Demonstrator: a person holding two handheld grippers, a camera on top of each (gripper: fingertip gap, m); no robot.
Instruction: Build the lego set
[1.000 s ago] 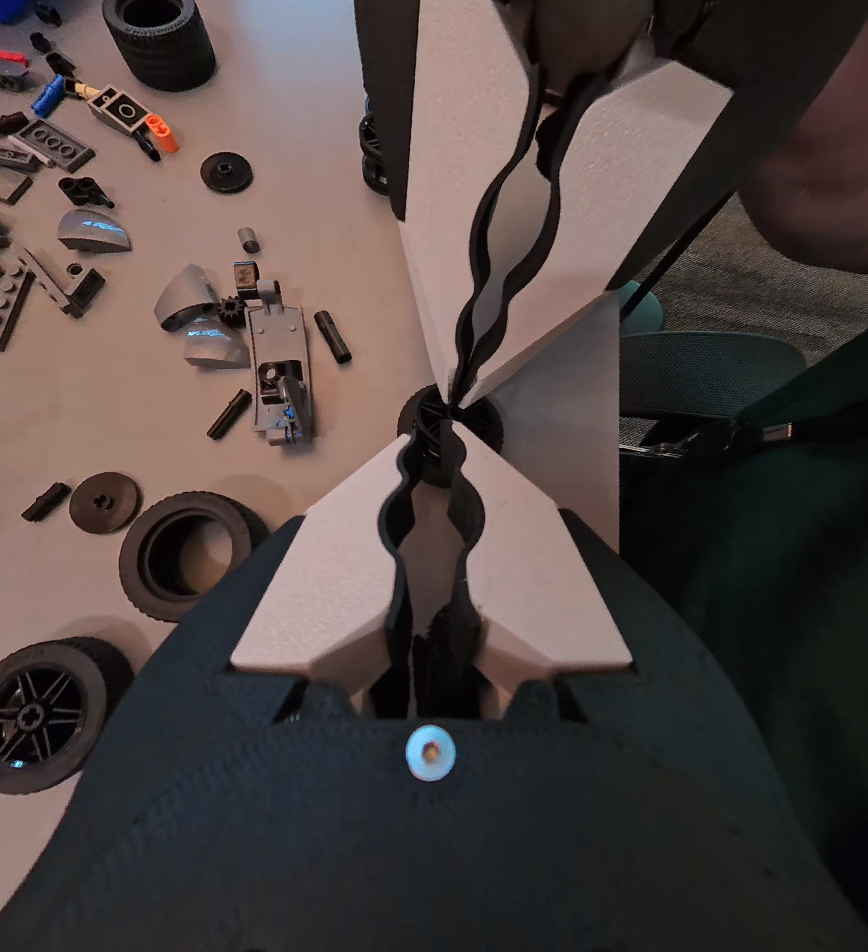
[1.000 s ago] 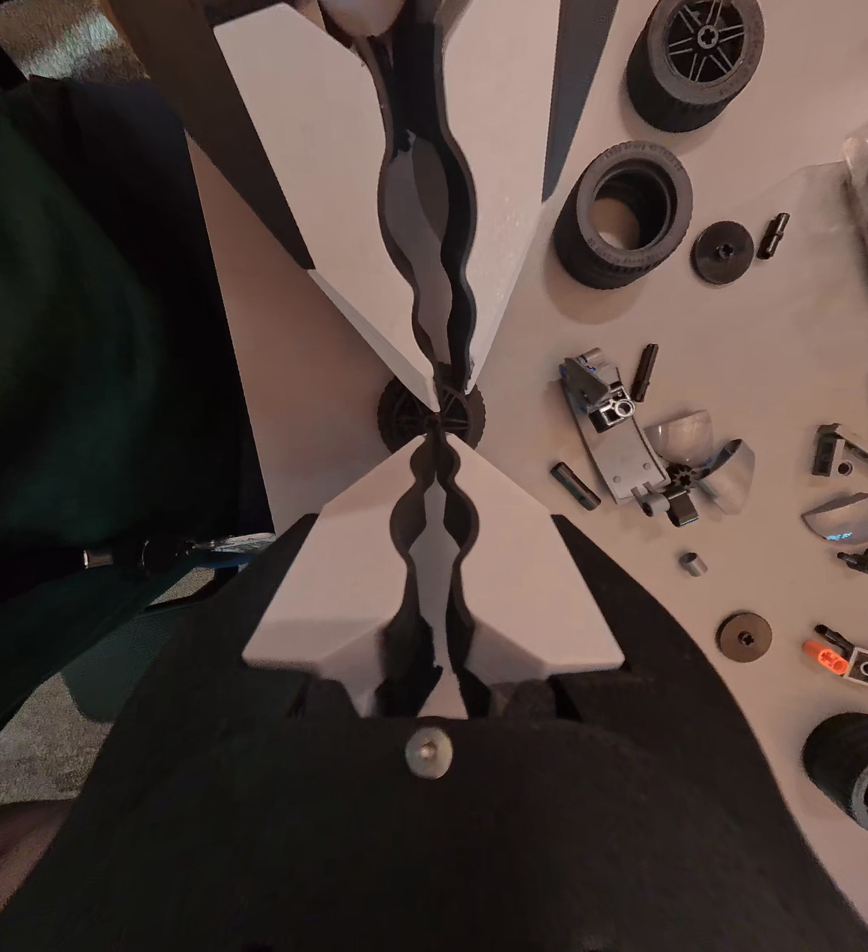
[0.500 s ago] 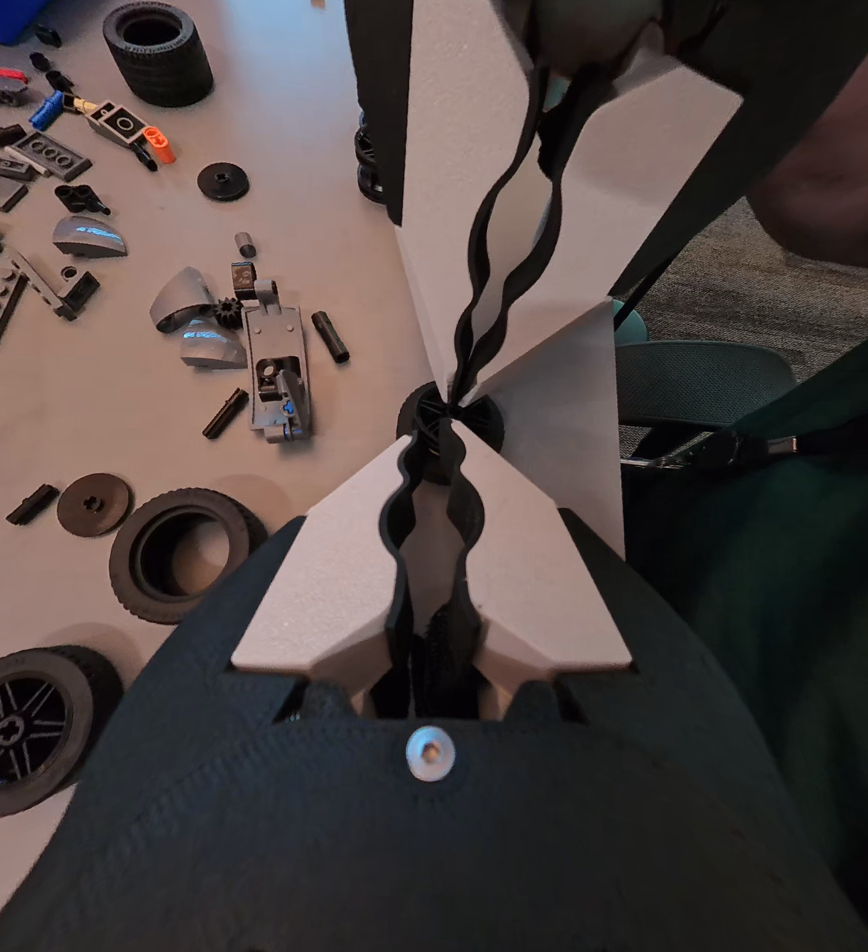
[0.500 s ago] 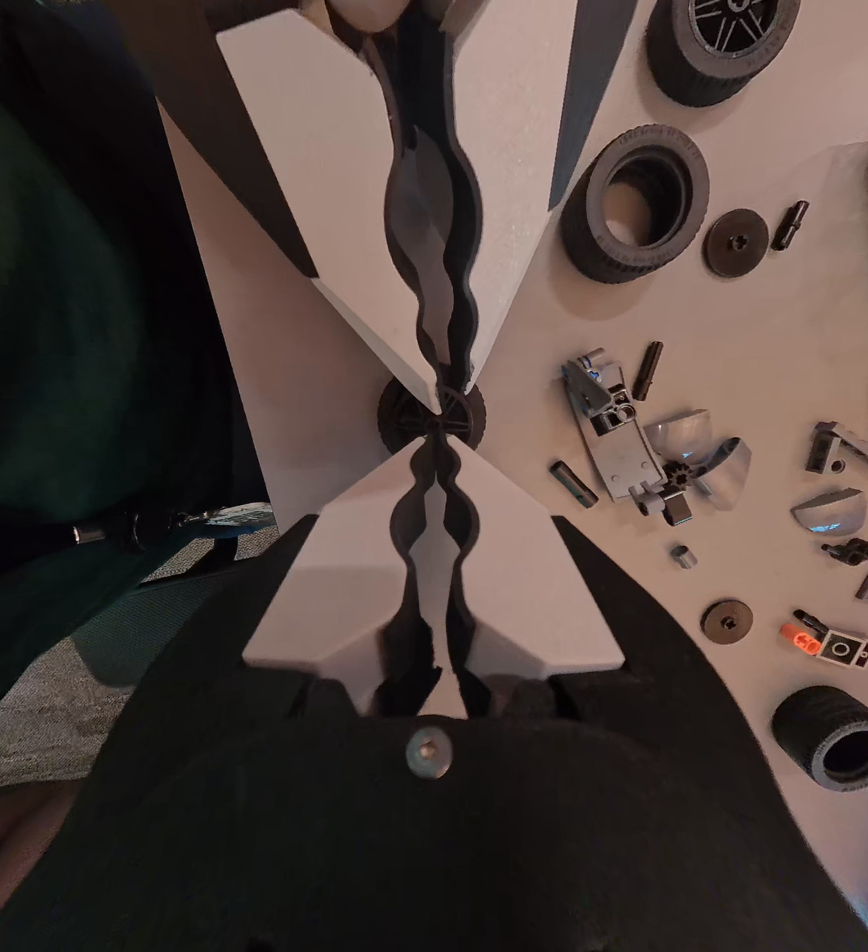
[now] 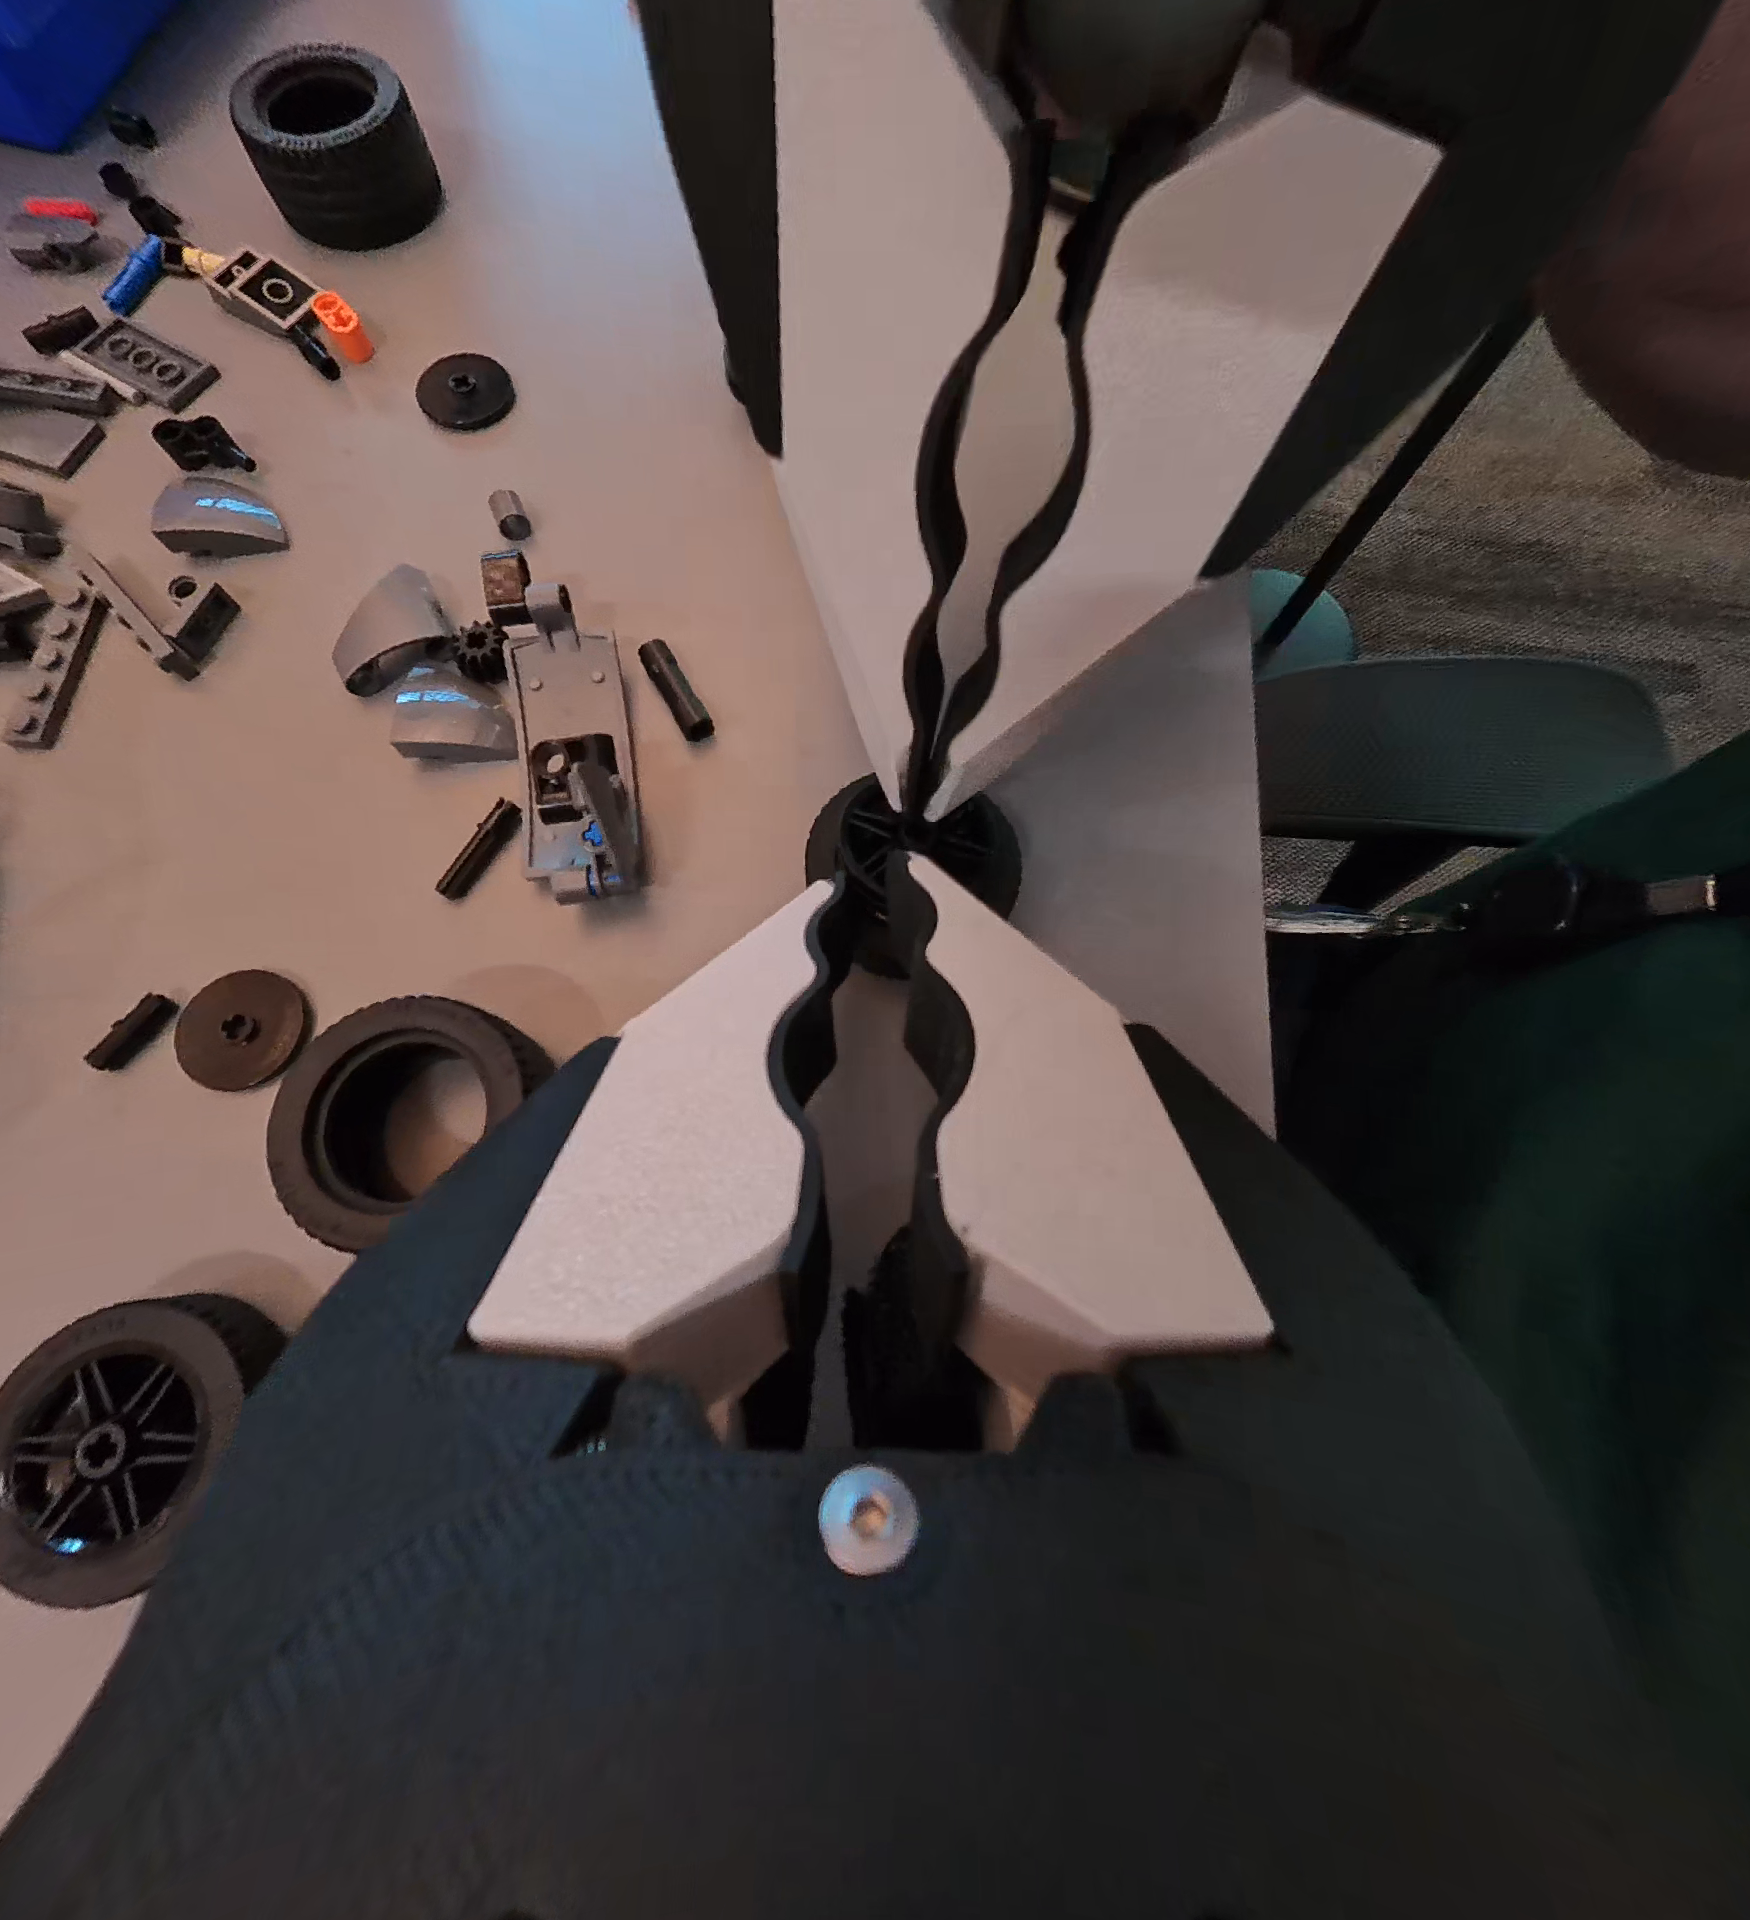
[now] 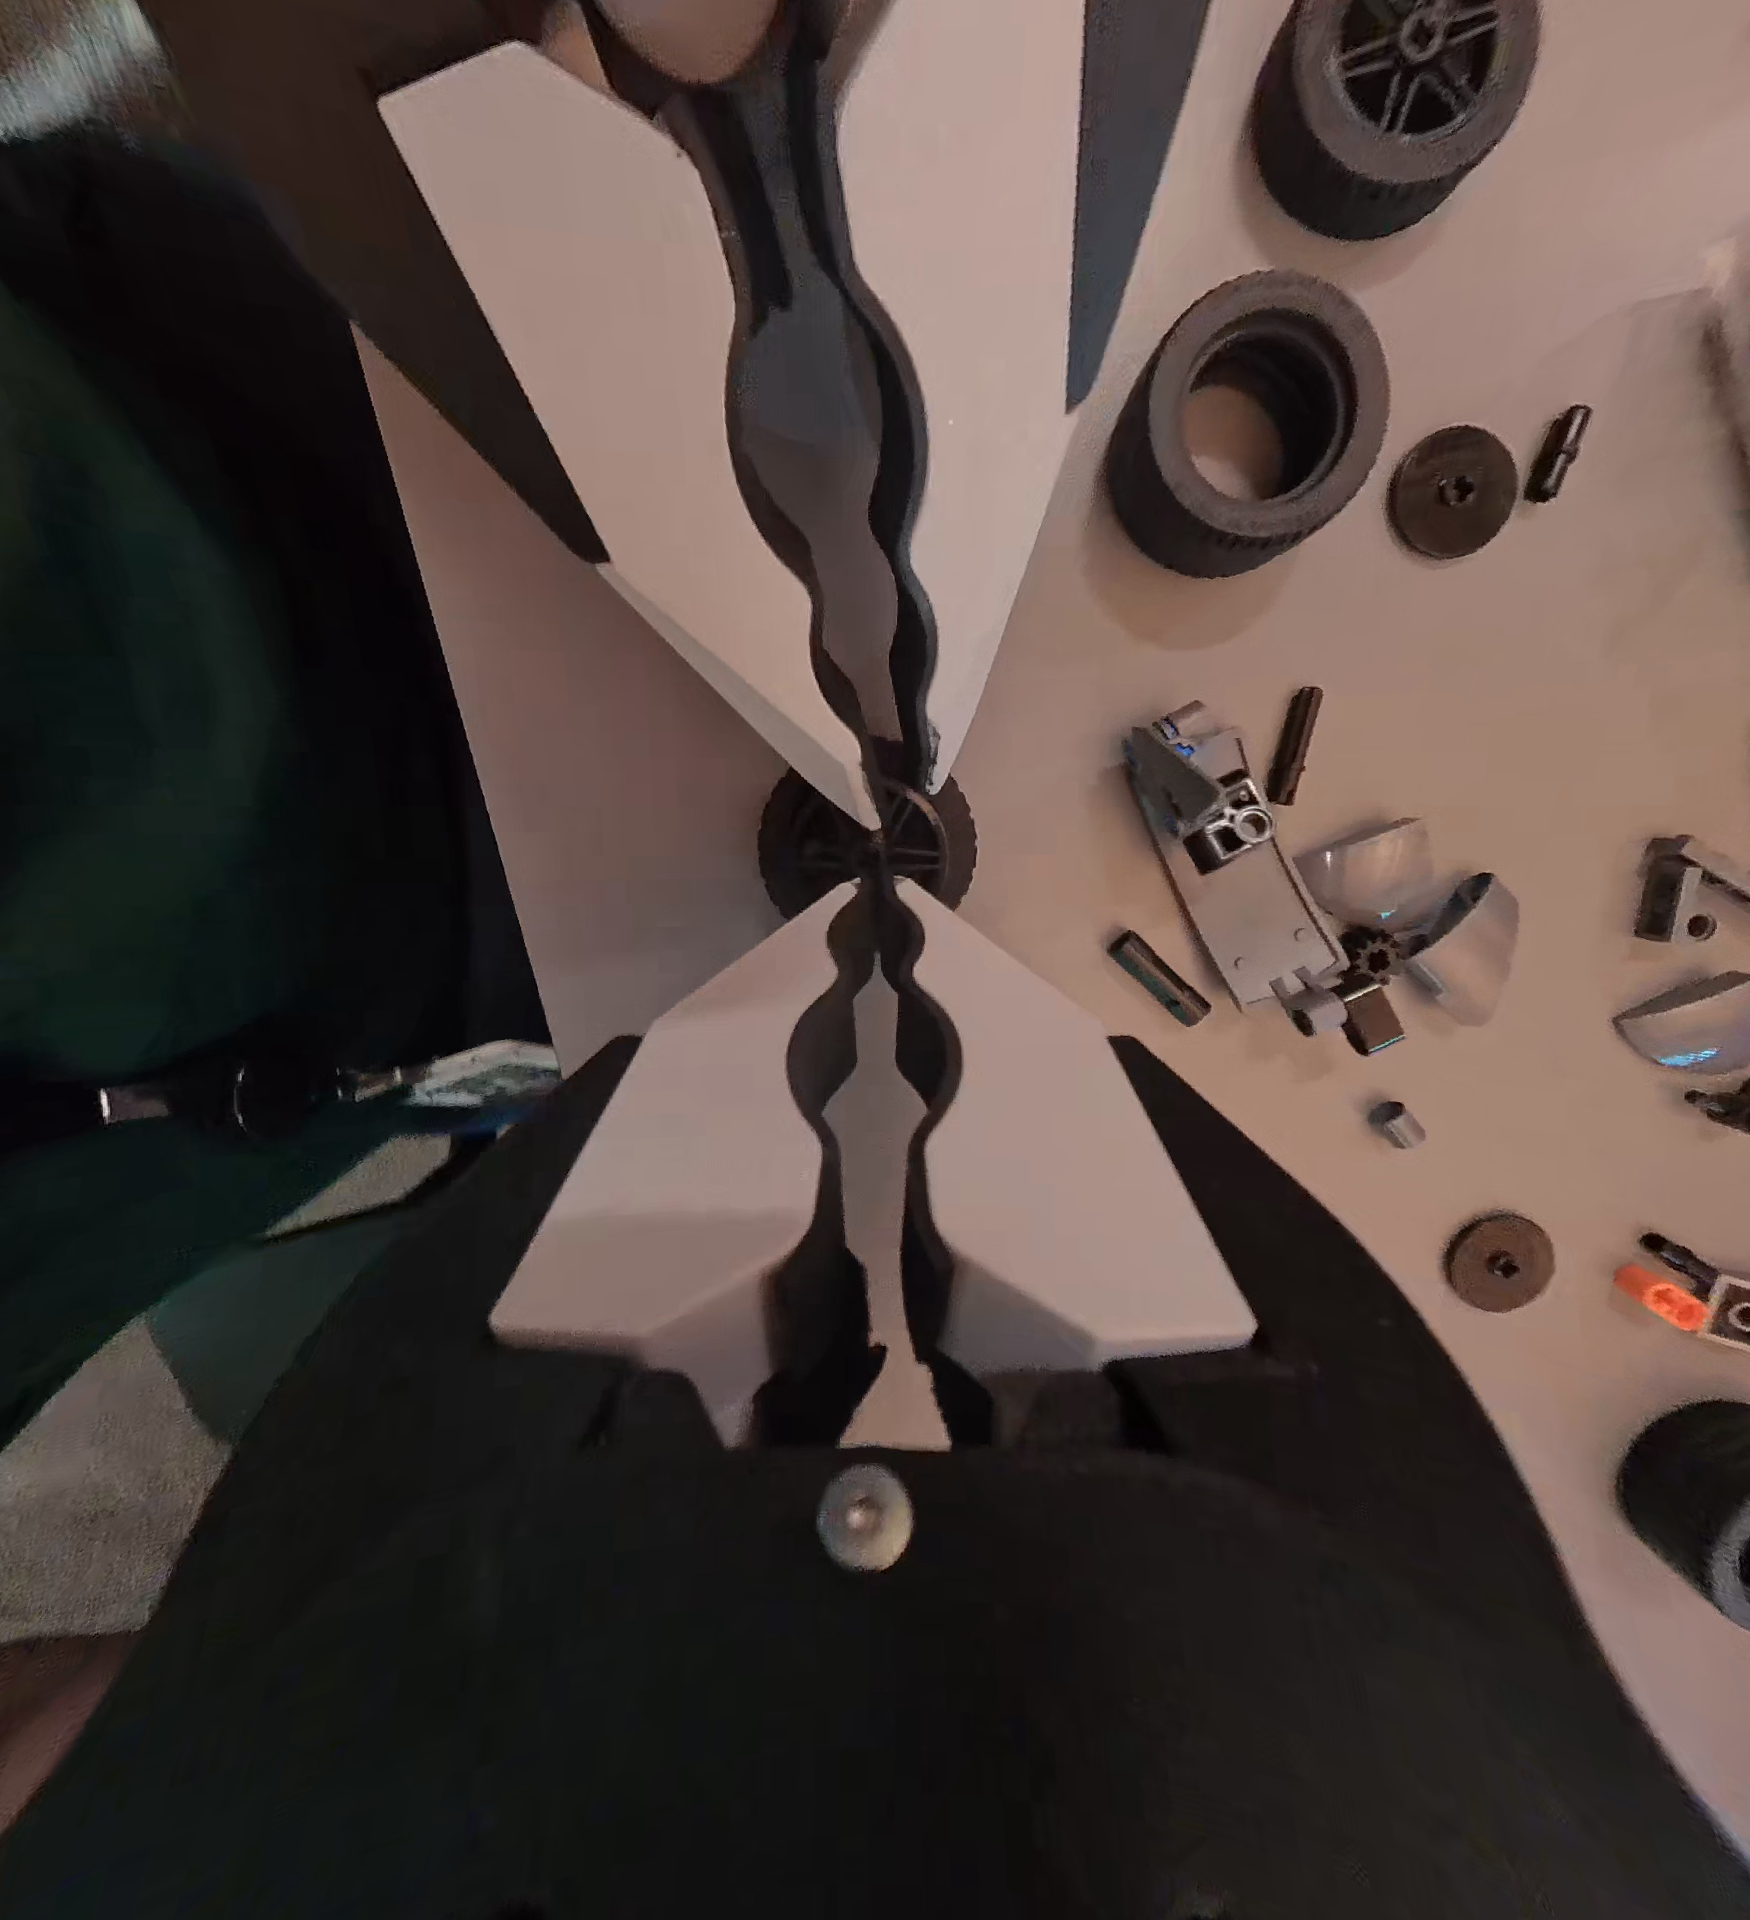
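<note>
A small black spoked wheel rim [image 5: 964, 847] hangs between my two grippers above the table's edge; it also shows in the right wrist view [image 6: 809, 842]. My left gripper [image 5: 876, 894] is shut on the rim's near side. My right gripper [image 6: 876, 899] is shut at the rim's hub, pinching something thin and black there. The two grippers meet tip to tip. In the left wrist view the right gripper [image 5: 912, 810] comes down from above. In the right wrist view the left gripper [image 6: 897, 779] does the same. Most of the rim is hidden by the fingers.
On the grey table [image 5: 227, 914] lie an empty tyre [image 5: 393, 1122], a tyred wheel [image 5: 102, 1444], another tyre [image 5: 336, 145], a grey part-built piece [image 5: 575, 758], black discs, pins and several loose bricks. A person in dark green [image 5: 1629, 1143] and a chair [image 5: 1453, 748] are beside the table's edge. My two grippers' fingertips are within a few centimetres of each other. Both grippers' tips are roughly 6 centimetres from the grey part-built piece [image 5: 575, 758]. The right camera catches it too, in the right wrist view [image 6: 1224, 823].
Both grippers stay shut and tip to tip on the rim. They have turned together a little, so the table parts have shifted in both views.
</note>
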